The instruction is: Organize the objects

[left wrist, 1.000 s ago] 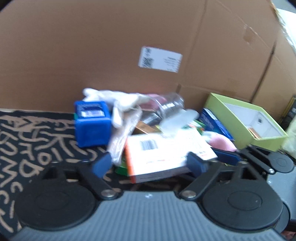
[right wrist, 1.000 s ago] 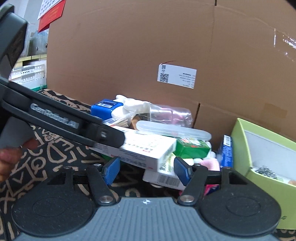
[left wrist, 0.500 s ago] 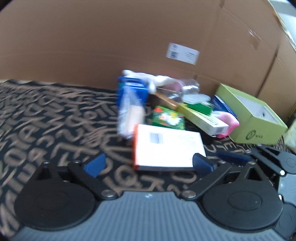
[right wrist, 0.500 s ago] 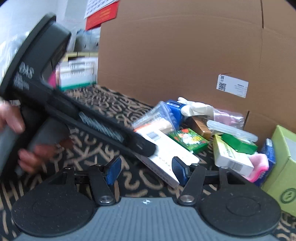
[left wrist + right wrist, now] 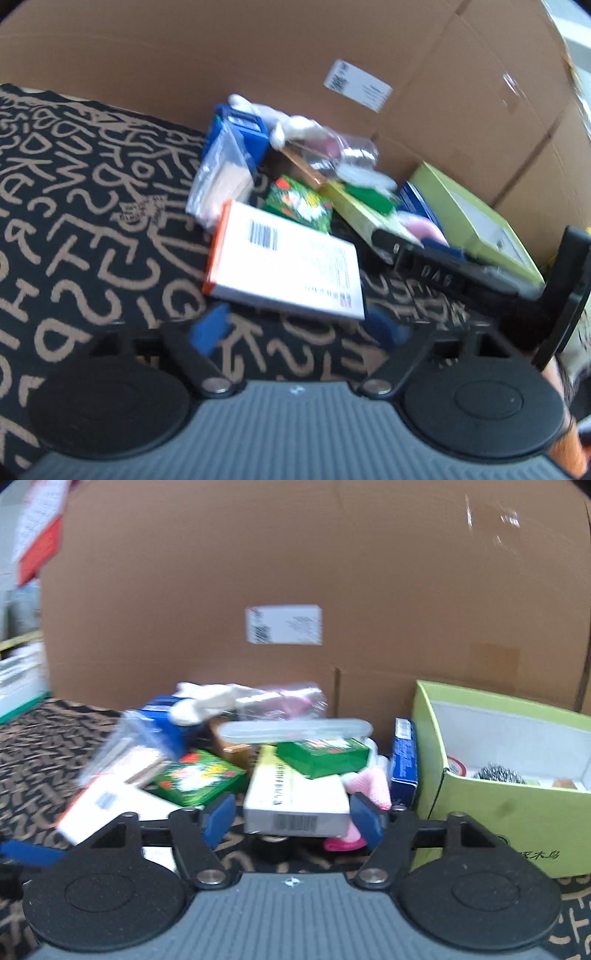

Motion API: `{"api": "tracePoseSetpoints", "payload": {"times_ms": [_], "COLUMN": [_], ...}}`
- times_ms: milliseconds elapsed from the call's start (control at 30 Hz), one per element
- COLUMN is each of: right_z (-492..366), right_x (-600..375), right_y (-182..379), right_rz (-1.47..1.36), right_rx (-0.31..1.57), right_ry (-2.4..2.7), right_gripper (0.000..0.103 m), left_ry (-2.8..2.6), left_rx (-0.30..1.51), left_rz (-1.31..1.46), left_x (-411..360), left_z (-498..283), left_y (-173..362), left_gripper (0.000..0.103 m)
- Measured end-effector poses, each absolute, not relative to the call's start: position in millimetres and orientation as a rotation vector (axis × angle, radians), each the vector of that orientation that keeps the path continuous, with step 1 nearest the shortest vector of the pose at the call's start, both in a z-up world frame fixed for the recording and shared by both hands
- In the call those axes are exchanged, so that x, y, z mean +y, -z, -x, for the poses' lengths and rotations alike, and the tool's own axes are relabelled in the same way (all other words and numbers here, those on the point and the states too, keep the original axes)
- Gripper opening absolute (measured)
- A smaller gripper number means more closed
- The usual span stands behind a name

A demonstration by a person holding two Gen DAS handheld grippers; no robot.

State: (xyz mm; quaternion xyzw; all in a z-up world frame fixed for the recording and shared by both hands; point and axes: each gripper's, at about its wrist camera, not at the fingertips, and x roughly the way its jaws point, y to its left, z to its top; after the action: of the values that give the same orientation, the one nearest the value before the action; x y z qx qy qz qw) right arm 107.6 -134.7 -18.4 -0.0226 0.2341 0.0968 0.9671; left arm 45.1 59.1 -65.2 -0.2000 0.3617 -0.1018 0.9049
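Observation:
A white box with an orange edge (image 5: 284,266) lies flat on the patterned cloth (image 5: 74,221), just ahead of my left gripper (image 5: 295,328). Its jaws are wide and closing a little, with nothing between them. A pale yellow box (image 5: 295,794) with a barcode end sits at the front of the pile, between the blue pads of my right gripper (image 5: 291,819). Those jaws are opening, and the pads stand just clear of the box's sides. One right finger (image 5: 428,269) crosses the left wrist view. The open green box (image 5: 498,812) stands to the right.
The pile holds a floral green box (image 5: 195,779), a small dark green box (image 5: 321,757), a clear case (image 5: 291,731), two blue boxes (image 5: 404,760), a bag of sticks (image 5: 221,181) and a white glove (image 5: 207,701). A steel scourer (image 5: 496,773) lies in the green box. A cardboard wall (image 5: 295,572) closes the back.
My left gripper drew the white and orange box out of the pile, left it on the cloth and backed off. My right gripper swung left, then returned to straddle the pale yellow box.

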Motion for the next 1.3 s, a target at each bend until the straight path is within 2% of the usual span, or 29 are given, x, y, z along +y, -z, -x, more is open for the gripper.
{"api": "tracePoseSetpoints", "payload": {"times_ms": [100, 167, 500, 667, 867, 1067, 1300], "right_z": [-118, -117, -52, -15, -30, -20, -15], "right_x": [-134, -136, -129, -129, -150, -127, -118], "right_y": [26, 27, 24, 21, 21, 27, 22], "right_rz": [0.003, -0.028, 0.072, 0.112, 0.161, 0.374, 0.375], "right_rx": [0.496, 0.516, 0.49, 0.477, 0.47, 0.442, 0.465], "right_ry": [-0.181, -0.184, -0.271, -0.345, -0.212, -0.271, -0.427], "right_gripper": [0.078, 0.071, 0.07, 0.07, 0.07, 0.07, 0.07], "left_ry": [0.169, 0.14, 0.122, 0.121, 0.179, 0.187, 0.078], "left_rx": [0.738, 0.726, 0.746, 0.756, 0.763, 0.776, 0.762], "left_rz": [0.419, 0.389, 0.344, 0.362, 0.388, 0.403, 0.353], "left_x": [56, 54, 48, 61, 62, 52, 55], "left_z": [-56, -64, -109, -86, -49, -62, -68], "left_y": [67, 68, 66, 57, 46, 47, 51], "left_gripper": [0.099, 0.096, 0.096, 0.096, 0.096, 0.098, 0.103]}}
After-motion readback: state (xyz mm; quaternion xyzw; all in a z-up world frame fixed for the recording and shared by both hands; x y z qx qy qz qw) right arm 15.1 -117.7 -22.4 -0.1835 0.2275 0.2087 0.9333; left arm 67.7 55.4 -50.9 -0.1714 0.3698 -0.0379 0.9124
